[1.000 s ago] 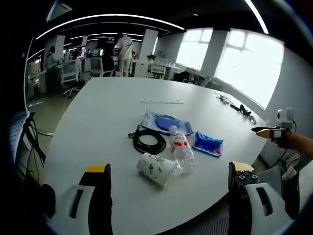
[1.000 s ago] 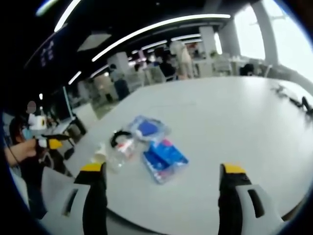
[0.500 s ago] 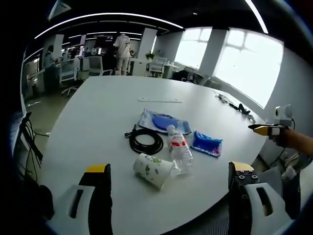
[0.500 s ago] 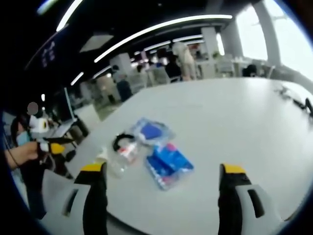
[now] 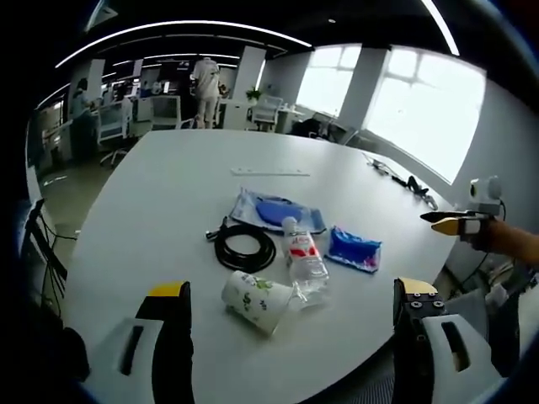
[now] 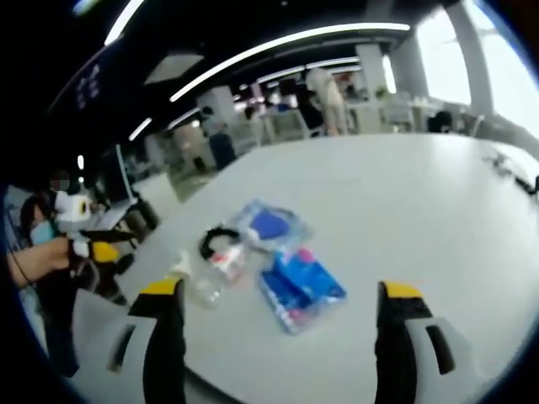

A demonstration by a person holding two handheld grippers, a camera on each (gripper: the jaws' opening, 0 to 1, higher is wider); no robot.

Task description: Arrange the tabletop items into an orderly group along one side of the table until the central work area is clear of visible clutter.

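Note:
On the white table [image 5: 168, 185] lie a paper cup [image 5: 254, 300] on its side, a clear water bottle [image 5: 301, 259] with a red label, a coiled black cable [image 5: 245, 247], a clear bag with blue contents [image 5: 278, 210] and a blue packet [image 5: 354, 249]. My left gripper [image 5: 291, 337] hangs open at the near table edge, short of the cup. My right gripper [image 6: 278, 332] is open too, facing the blue packet [image 6: 301, 288], the bottle [image 6: 217, 271], the cable [image 6: 216, 239] and the bag [image 6: 268, 225]. The right gripper's yellow tip [image 5: 450, 224] enters the left gripper view at the far right.
A thin white strip [image 5: 269, 172] lies farther back on the table, and dark cables [image 5: 402, 178] sit near its right edge. Office chairs, desks and a standing person [image 5: 205, 84] fill the room behind. A person holding the left gripper [image 6: 88, 249] stands at the left.
Both cameras have shifted slightly; the items sit a little lower and closer in each view. Nothing on the table has moved and both grippers stay open.

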